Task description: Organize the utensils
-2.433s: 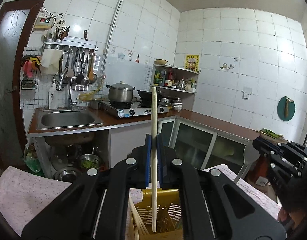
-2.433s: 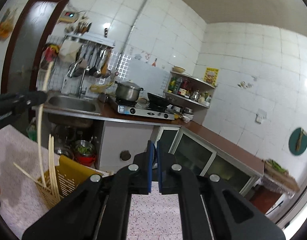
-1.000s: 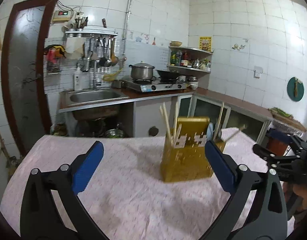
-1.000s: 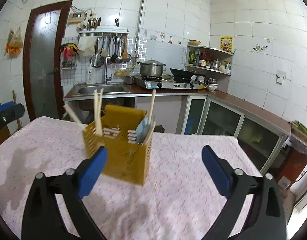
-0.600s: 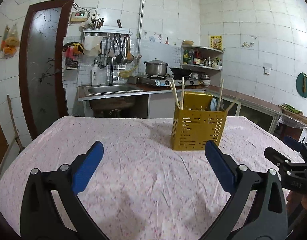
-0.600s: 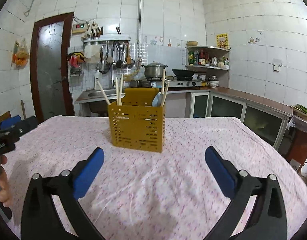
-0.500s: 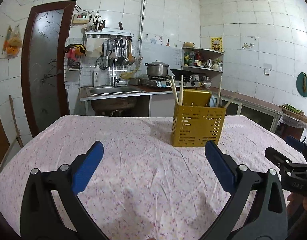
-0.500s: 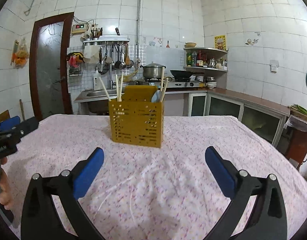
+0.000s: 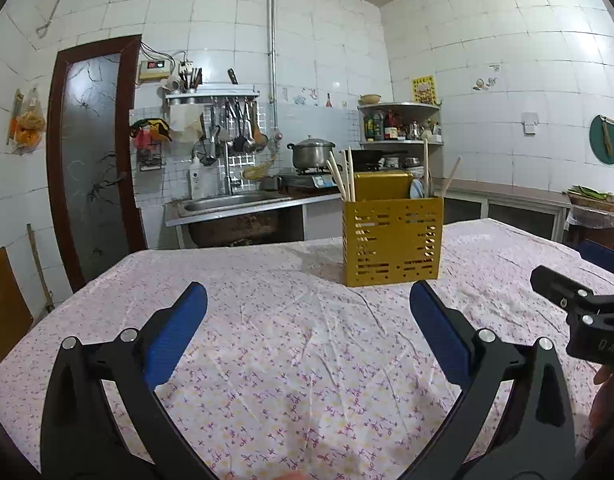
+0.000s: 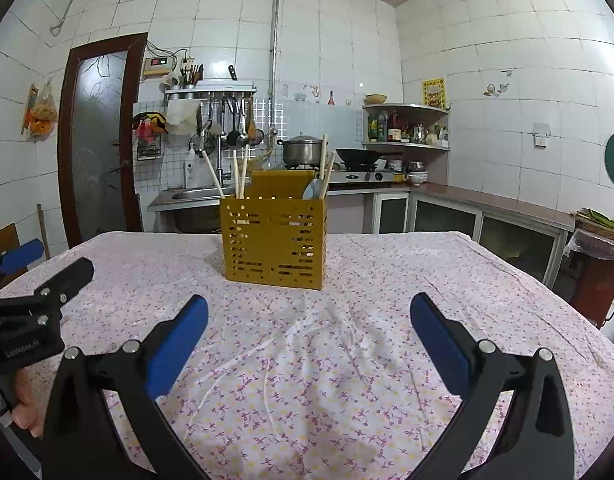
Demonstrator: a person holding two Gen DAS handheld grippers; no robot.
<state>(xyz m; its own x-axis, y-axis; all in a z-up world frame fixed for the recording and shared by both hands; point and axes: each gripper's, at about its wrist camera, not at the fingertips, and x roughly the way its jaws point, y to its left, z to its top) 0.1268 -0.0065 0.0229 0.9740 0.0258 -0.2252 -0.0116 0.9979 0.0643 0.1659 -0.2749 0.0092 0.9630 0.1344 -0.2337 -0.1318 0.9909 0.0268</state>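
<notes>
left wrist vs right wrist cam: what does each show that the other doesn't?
Left wrist only: the right gripper at the frame's right edge and the open left gripper in the foreground. Right wrist only: the left gripper at the left edge and the open right gripper in the foreground. Both: the yellow utensil holder with chopsticks, on the floral tablecloth.

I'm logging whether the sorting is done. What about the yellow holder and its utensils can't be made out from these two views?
- Utensil ends inside the yellow holder: hidden by its perforated walls, both views.
- Chopsticks: exact count uncertain where they overlap; thin, both views.
- Pale blue utensil: only its tip shows above the rim; type unclear.
- Holder's inner dividers: not visible from this low angle.
- Table nearest the cameras: covered by the open left hand-held gripper and open right hand-held gripper.
</notes>
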